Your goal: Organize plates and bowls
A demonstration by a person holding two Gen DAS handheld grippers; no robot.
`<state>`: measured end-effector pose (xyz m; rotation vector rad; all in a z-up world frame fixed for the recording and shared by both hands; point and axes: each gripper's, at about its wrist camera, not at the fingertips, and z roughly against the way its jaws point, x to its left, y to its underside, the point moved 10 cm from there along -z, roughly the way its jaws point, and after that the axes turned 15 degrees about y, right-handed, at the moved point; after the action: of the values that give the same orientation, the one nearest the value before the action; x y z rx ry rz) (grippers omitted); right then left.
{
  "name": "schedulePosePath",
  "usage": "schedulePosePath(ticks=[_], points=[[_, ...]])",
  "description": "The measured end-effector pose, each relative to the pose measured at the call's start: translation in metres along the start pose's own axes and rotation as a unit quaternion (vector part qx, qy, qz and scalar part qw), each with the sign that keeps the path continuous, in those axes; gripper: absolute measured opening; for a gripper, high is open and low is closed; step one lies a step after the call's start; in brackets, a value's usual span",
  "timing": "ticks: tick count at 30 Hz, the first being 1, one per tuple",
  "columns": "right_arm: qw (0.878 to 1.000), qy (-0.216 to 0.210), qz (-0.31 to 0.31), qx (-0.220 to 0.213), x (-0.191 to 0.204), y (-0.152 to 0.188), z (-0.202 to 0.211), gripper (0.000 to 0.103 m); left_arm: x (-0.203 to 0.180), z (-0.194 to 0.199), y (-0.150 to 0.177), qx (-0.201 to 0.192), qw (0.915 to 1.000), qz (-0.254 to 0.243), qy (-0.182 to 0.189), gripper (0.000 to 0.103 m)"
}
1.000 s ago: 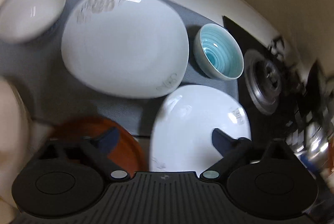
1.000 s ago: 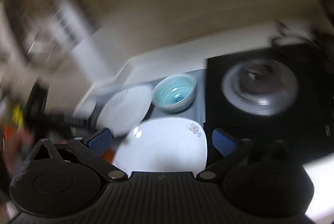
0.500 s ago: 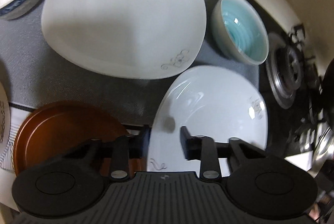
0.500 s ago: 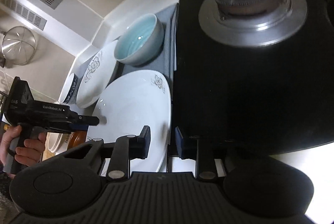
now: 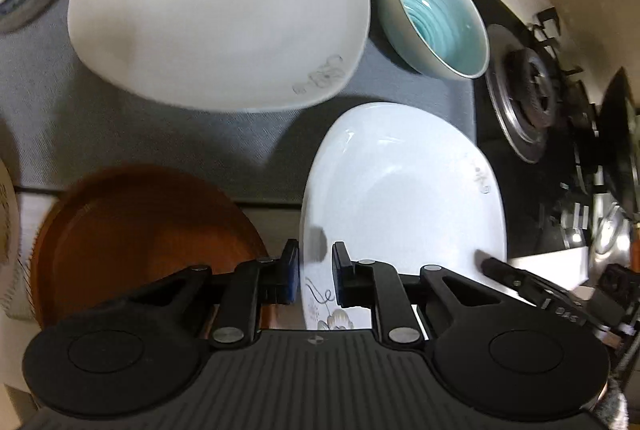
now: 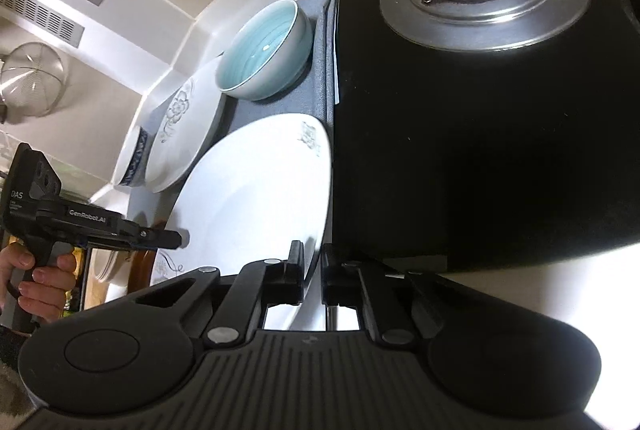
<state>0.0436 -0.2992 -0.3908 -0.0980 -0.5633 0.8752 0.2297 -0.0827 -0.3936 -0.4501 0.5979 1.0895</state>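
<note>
Pinching opposite rims of the small white floral plate point(image 5: 404, 197), the left gripper point(image 5: 314, 270) and right gripper point(image 6: 312, 270) are starting; large white plate point(image 5: 220, 9), turquoise bowl point(image 5: 436, 17) and brown plate point(image 5: 136, 230) are awaiting sorting on the surface.

Left wrist view steeply down and close, right wrist view low from opposite edge, both sharing white plate point(image 5: 404, 197) point(image 6: 256, 189)

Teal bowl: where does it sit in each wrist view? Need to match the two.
Left wrist: teal bowl upper right of centre, between the large floral plate and the burner.
Right wrist: teal bowl upper left of centre.
Shared landmark: the small white plate below the bowl in both.
</note>
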Motion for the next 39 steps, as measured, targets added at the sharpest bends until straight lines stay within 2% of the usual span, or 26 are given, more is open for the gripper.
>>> schedulePosePath(ticks=[3,8,10,13,16,20,26,31,39], points=[[1.0,-0.006,-0.009,0.003,-0.006,0.004,0.002,0.007,0.005,-0.007,0.005,0.012,0.9999,0.001,-0.008,0.018],[1.0,-0.008,-0.021,0.009,-0.006,0.005,0.0,0.01,0.011,-0.021,0.02,0.046,0.9982,0.037,0.011,0.018],[0.999,-0.016,-0.03,0.013,-0.007,0.006,-0.003,0.012,0.012,-0.032,0.031,0.061,0.9968,0.049,0.019,0.022],[0.998,-0.027,-0.044,0.029,-0.006,0.011,-0.011,0.013,0.009,-0.036,0.03,0.054,0.9976,0.041,0.013,0.023],[0.999,-0.017,-0.023,0.016,0.001,0.011,-0.005,0.013,0.003,-0.03,0.03,0.04,0.9986,0.034,0.009,0.023],[0.999,-0.033,-0.02,-0.003,0.005,0.006,0.013,0.015,-0.017,-0.023,0.025,0.019,0.9992,0.029,0.021,0.022],[0.999,-0.038,-0.025,-0.014,0.006,0.0,0.03,0.016,-0.039,-0.013,0.022,0.003,0.9999,0.011,0.0,0.022],[0.998,-0.046,-0.023,-0.025,0.017,-0.003,0.042,0.016,-0.05,0.008,0.023,-0.021,0.9995,-0.001,-0.022,0.023],[0.997,-0.065,-0.023,-0.034,0.043,-0.014,0.049,0.016,-0.054,0.051,0.02,-0.049,0.9983,-0.008,-0.03,0.023]])
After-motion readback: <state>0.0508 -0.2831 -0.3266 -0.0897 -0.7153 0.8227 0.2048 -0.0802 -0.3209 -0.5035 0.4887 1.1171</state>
